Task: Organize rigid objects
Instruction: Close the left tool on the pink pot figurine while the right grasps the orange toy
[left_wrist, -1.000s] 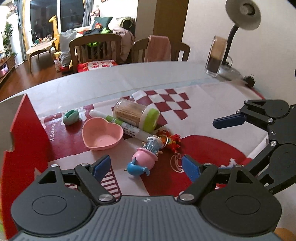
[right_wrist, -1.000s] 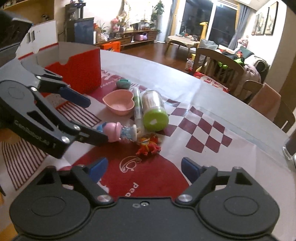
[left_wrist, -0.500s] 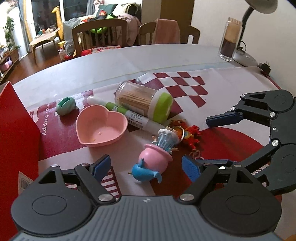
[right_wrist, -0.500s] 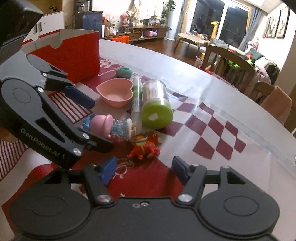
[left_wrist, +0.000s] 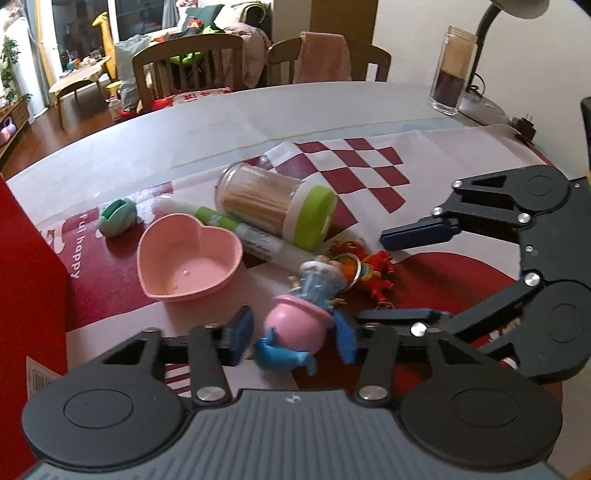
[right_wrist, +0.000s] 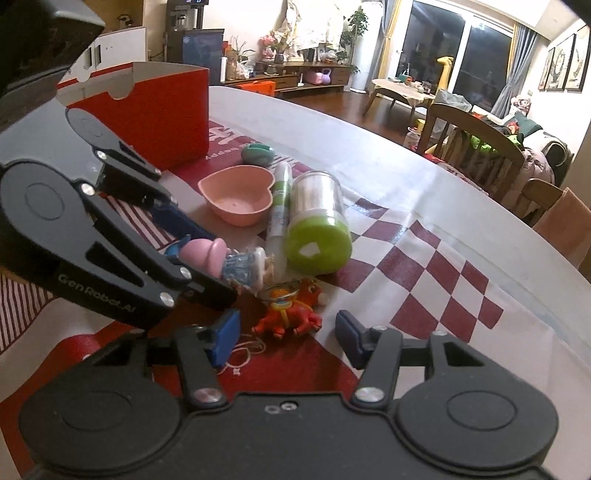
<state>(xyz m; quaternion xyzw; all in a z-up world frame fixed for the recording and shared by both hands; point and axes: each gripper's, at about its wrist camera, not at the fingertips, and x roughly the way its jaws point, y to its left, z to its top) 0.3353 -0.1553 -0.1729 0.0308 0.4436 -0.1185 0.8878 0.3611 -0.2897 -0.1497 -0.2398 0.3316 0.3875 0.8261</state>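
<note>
A pink pot-shaped toy figure (left_wrist: 295, 326) with a blue whale lies on the red-and-white cloth. My left gripper (left_wrist: 292, 336) straddles it with its jaws closing, and the pads meet its sides; the right wrist view shows the same hold on the toy (right_wrist: 203, 251) by the left gripper (right_wrist: 210, 263). A red-orange toy (right_wrist: 291, 317) on a key ring lies just beyond. My right gripper (right_wrist: 288, 338) has its closing jaws on either side of it, with gaps to both pads. In the left wrist view the right gripper (left_wrist: 373, 277) frames that red toy (left_wrist: 373, 273).
Behind the toys lie a pink heart bowl (left_wrist: 188, 262), a green-and-white marker (left_wrist: 240, 232), a toothpick jar (left_wrist: 273, 210) with a green lid on its side, and a small teal piece (left_wrist: 116, 218). A red box (right_wrist: 155, 110) stands open at the left. A glass jar (left_wrist: 450, 74) stands far right.
Both grippers have come down and closer to the toys. The left jaws narrowed sharply around the pink toy. The right jaws narrowed around the red toy.
</note>
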